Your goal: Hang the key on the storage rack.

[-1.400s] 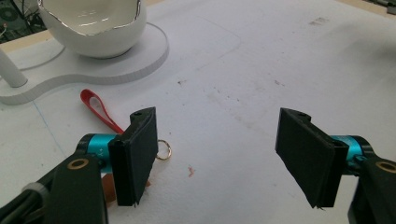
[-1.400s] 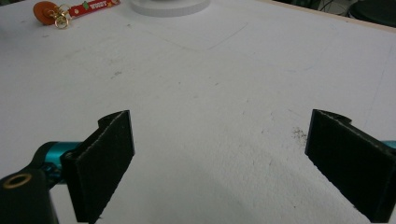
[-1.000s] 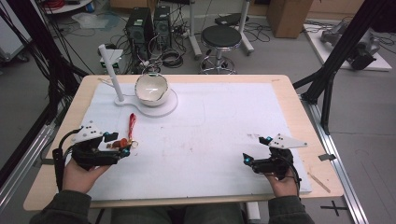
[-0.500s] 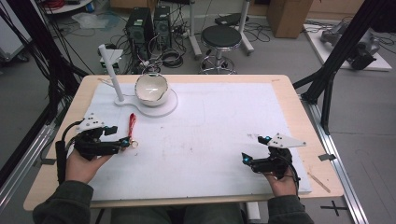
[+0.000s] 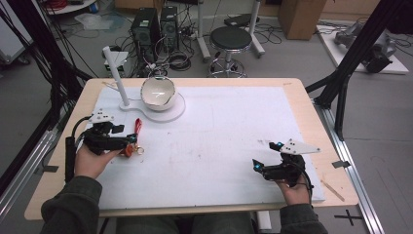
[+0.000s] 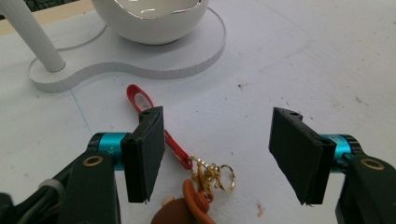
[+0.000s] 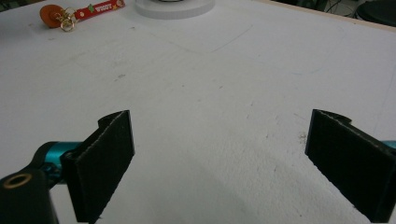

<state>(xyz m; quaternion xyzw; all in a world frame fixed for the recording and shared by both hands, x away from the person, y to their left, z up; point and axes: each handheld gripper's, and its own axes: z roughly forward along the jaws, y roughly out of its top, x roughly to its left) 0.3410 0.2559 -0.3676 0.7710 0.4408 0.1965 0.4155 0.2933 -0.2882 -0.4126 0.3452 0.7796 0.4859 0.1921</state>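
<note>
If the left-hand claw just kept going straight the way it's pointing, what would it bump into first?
Probably the keychain: it lies on the table between the open jaws of the left gripper, its red strap running ahead. Beyond stands the white bowl on its stand base.

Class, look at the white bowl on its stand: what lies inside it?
The white bowl on the stand shows a glossy white inner wall and nothing visible in it. Its bottom is hidden by the rim in the left gripper view, so small contents cannot be ruled out.

Keychain point(image 6: 187, 186): matt red strap, shiny gold metal rings. Bowl point(image 6: 152, 18): glossy ceramic. Table cover point(image 5: 234, 131): matt white, slightly rough.
</note>
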